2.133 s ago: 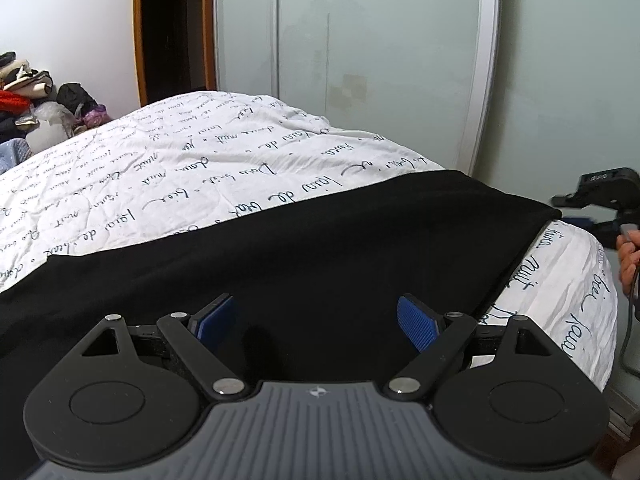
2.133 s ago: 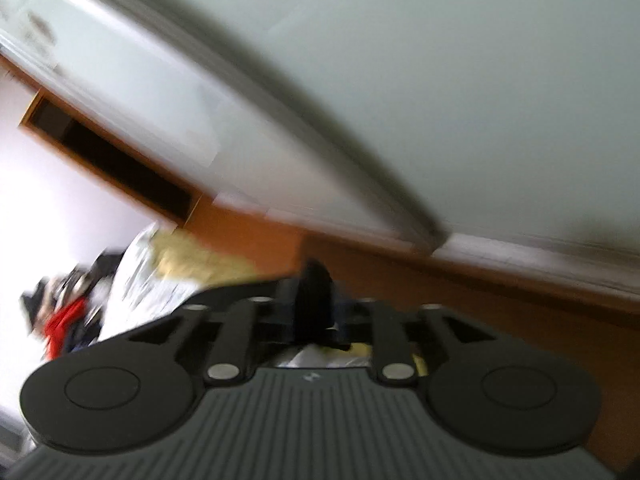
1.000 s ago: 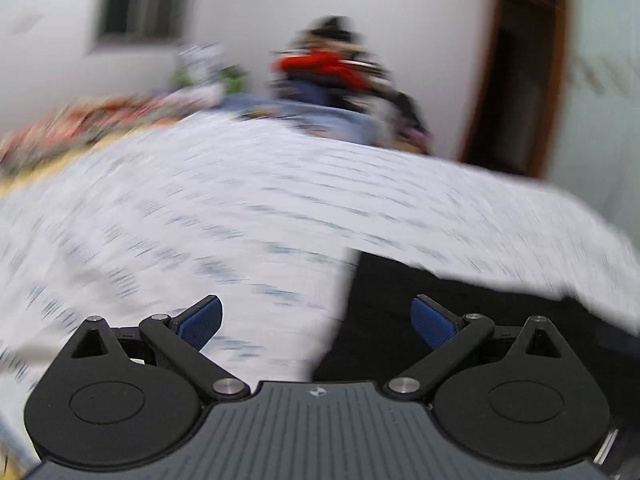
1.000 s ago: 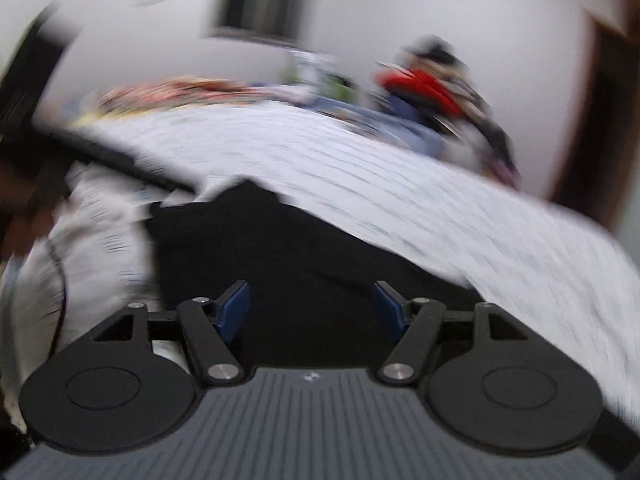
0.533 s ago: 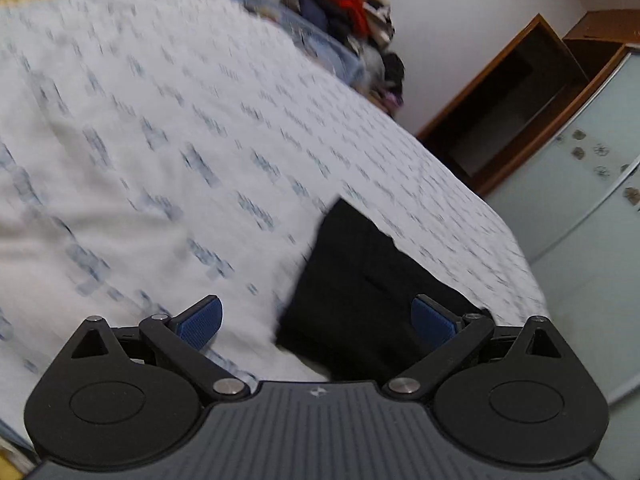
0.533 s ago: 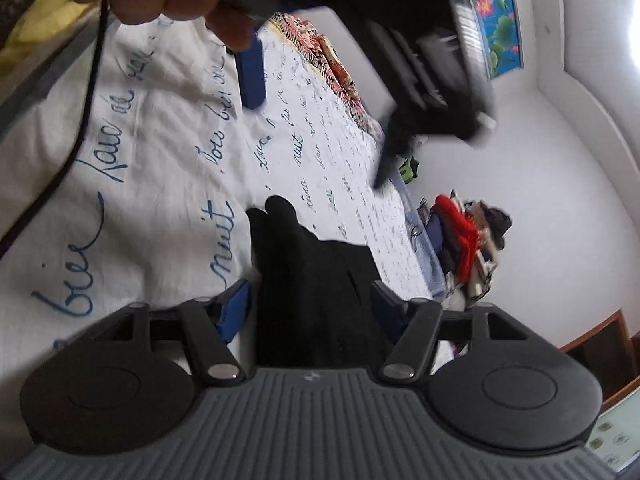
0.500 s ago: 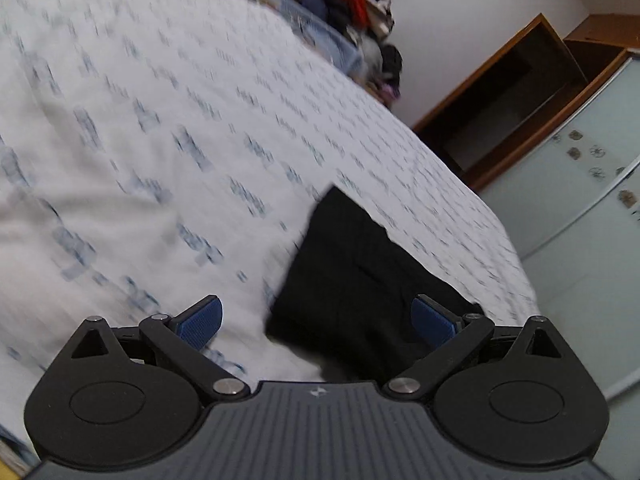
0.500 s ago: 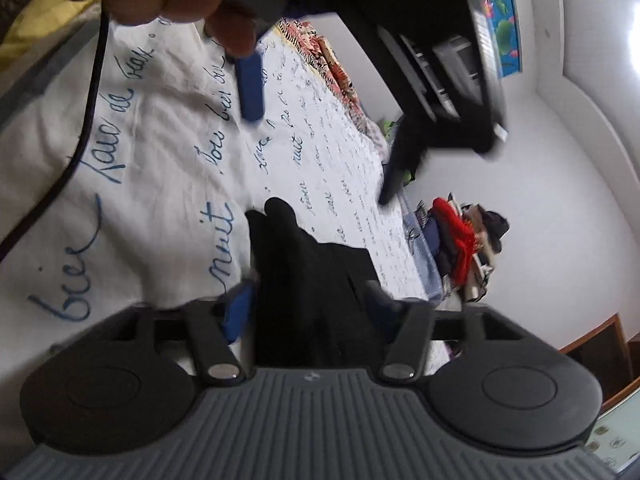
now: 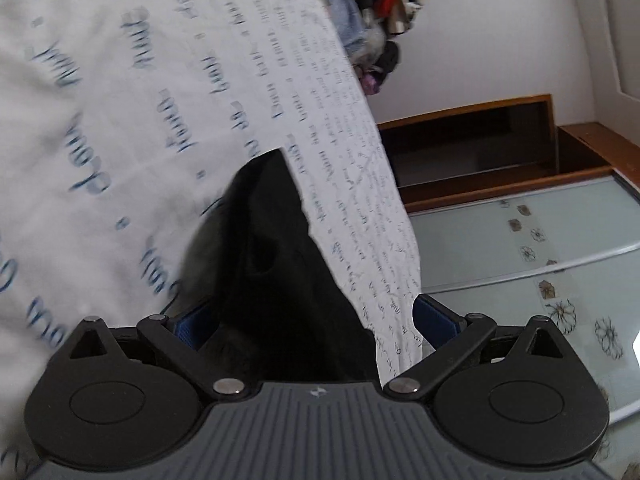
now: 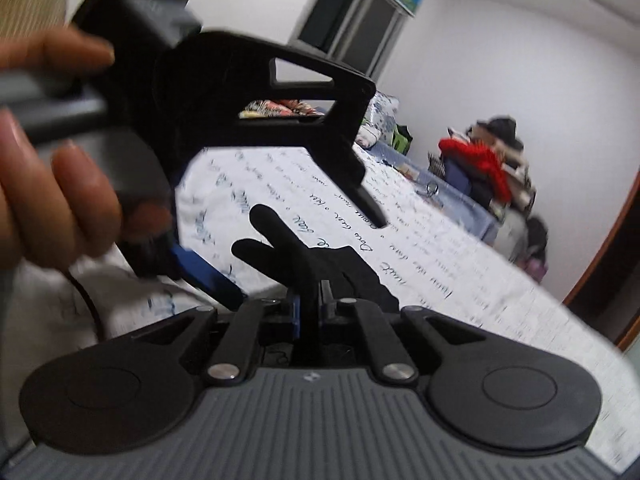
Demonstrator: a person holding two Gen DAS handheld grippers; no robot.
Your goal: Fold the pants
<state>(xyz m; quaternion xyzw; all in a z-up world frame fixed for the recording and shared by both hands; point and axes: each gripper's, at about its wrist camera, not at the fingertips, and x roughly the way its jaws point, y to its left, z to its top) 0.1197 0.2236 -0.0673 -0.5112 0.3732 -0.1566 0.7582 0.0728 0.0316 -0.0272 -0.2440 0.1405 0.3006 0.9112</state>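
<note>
The black pants (image 9: 280,272) lie on the white bedsheet with blue script (image 9: 120,100). In the left wrist view my left gripper (image 9: 314,316) is open, its blue pads either side of the bunched pants end. In the right wrist view my right gripper (image 10: 310,312) is shut on a raised fold of the black pants (image 10: 304,256). The left gripper (image 10: 280,240) shows there too, held by a hand (image 10: 56,208), open just left of and above the right one, with one blue pad (image 10: 208,276) beside the fold.
A pile of clothes (image 10: 488,168) sits at the far side of the bed. A wooden door frame (image 9: 480,152) and glass wardrobe doors (image 9: 540,264) stand beyond the bed edge. A window (image 10: 352,36) is in the far wall.
My right gripper has closed on the pants fold; it was open half a second ago. My left gripper has moved closer over the pants end and stays open.
</note>
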